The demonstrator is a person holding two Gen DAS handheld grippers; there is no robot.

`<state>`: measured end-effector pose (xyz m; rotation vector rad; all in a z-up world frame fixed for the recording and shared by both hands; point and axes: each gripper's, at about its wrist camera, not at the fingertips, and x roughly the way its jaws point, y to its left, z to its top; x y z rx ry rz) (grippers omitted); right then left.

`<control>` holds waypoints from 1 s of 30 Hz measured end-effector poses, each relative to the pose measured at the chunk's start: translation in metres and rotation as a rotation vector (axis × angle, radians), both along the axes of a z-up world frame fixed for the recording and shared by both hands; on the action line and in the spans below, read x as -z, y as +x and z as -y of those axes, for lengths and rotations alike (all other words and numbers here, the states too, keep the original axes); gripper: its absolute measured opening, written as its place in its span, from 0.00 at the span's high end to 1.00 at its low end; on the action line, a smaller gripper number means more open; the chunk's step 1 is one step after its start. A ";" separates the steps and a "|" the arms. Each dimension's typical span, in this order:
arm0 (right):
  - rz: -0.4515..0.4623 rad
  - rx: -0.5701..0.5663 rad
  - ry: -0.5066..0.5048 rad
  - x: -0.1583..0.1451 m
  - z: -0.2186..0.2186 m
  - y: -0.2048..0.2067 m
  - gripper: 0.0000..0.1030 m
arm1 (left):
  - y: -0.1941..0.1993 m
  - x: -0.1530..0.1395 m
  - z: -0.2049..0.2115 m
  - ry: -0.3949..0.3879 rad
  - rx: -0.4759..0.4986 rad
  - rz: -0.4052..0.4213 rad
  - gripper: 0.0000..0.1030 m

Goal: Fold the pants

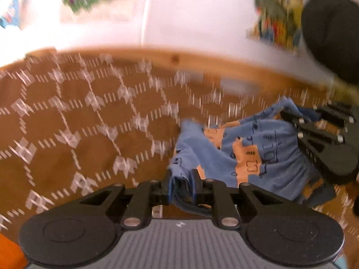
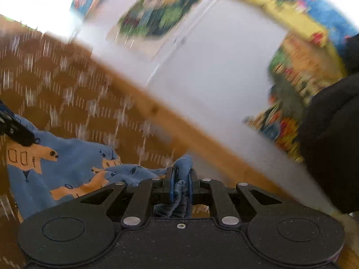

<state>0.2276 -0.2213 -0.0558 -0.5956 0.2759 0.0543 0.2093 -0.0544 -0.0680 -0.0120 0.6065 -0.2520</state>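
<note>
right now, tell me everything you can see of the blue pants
The blue pants look like soft knit cloth, blue with tan animal shapes and dark line drawings. They hang bunched and wrinkled between two grips: the left gripper is shut on one bunched edge, the right gripper on another. The rest sags over the brown patterned cloth; blur hides whether it touches.

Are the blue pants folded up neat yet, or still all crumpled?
Still crumpled. The blue pants hang bunched and wrinkled between the left gripper and right gripper, both shut on the fabric.
</note>
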 end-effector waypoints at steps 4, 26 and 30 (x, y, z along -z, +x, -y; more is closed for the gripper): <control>-0.146 0.091 0.066 0.028 0.019 0.024 0.88 | 0.007 0.028 0.011 0.061 -0.007 -0.074 0.82; -0.011 0.263 0.456 -0.029 0.044 -0.057 0.02 | -0.030 -0.040 -0.039 -0.080 -0.080 0.006 0.00; 0.019 0.251 0.526 -0.041 0.035 -0.090 0.01 | -0.047 -0.049 -0.045 -0.080 -0.084 0.017 0.00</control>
